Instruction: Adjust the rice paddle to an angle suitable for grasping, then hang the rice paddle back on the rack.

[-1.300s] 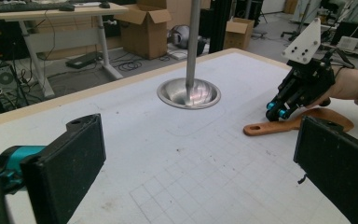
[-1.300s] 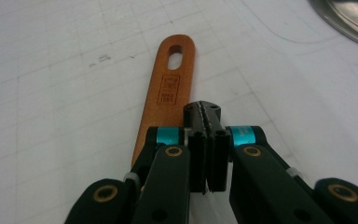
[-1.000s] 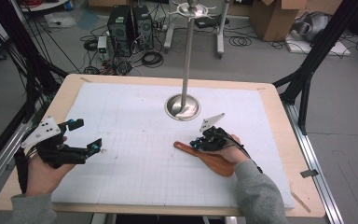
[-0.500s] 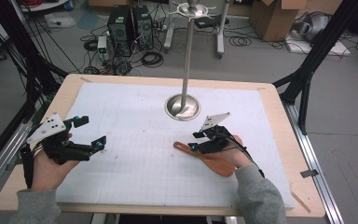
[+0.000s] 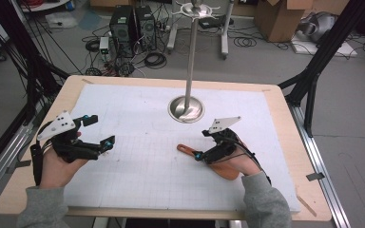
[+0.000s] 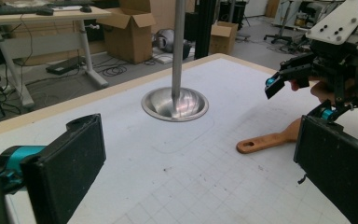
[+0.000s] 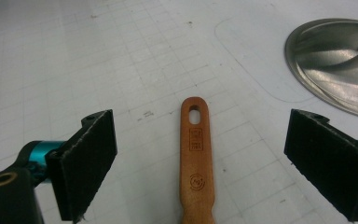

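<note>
A wooden utensil (image 5: 186, 149) lies flat on the white grid mat (image 5: 138, 171), its handle with a hanging hole pointing left. My right gripper (image 5: 202, 145) hovers just above that handle. Its jaws have just been opening and now stand wide. In the right gripper view the handle (image 7: 195, 154) lies on the mat between and below the pads (image 7: 88, 163), untouched by them. My left gripper (image 5: 102, 129) is held over the mat's left side, open and empty. The left gripper view shows the utensil (image 6: 265, 141) and the right gripper (image 6: 298, 100) across the mat.
A metal stand with a round dished base (image 5: 186, 108) and a tall pole (image 5: 190, 57) rises from the mat's far middle, just beyond the right hand. The wooden table rim (image 5: 285, 123) frames the mat. Boxes, cables and computers lie on the floor beyond.
The right gripper's jaws went from shut to wide open and the hand rose a little off the wooden handle, which stays on the mat. The left gripper has barely shifted.
</note>
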Demonstrator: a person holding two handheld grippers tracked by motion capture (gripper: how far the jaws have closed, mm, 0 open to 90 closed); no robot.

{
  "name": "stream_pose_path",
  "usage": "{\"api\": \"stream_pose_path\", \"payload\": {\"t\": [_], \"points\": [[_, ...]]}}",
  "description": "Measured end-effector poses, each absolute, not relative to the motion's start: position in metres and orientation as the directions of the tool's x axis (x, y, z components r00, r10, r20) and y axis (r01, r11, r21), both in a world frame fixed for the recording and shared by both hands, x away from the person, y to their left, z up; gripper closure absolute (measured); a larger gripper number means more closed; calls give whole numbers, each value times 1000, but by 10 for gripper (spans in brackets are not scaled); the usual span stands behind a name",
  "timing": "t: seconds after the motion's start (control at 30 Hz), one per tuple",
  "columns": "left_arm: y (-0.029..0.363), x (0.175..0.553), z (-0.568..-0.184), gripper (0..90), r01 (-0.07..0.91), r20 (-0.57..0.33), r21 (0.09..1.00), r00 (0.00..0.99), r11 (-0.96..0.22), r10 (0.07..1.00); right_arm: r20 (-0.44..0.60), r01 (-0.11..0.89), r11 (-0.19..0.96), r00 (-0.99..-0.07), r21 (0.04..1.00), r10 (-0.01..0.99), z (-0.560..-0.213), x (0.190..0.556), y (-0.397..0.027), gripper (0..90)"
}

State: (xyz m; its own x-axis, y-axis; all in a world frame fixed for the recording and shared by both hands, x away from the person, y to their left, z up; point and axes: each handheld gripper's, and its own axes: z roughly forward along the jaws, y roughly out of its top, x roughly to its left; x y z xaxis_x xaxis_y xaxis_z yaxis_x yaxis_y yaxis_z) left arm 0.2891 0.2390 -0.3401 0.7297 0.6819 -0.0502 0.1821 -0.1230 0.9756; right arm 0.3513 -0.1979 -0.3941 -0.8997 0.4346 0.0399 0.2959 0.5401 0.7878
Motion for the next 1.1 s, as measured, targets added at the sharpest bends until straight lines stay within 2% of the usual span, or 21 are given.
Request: {"api": "stream_pose_path", "payload": {"t": [0.03, 0.53, 1.1], "points": [[237, 290, -340, 25, 182, -50, 975, 733, -125, 678, 37, 301, 537, -894, 788, 447, -391, 348, -199, 1], [232, 292, -340, 26, 178, -43, 975, 741, -135, 670, 27, 301, 533, -887, 791, 460, -389, 347, -206, 2], [234, 290, -343, 26, 189, -47, 972, 737, -139, 674, 7, 343, 614, -877, 711, 481, -405, 356, -195, 4]]}}
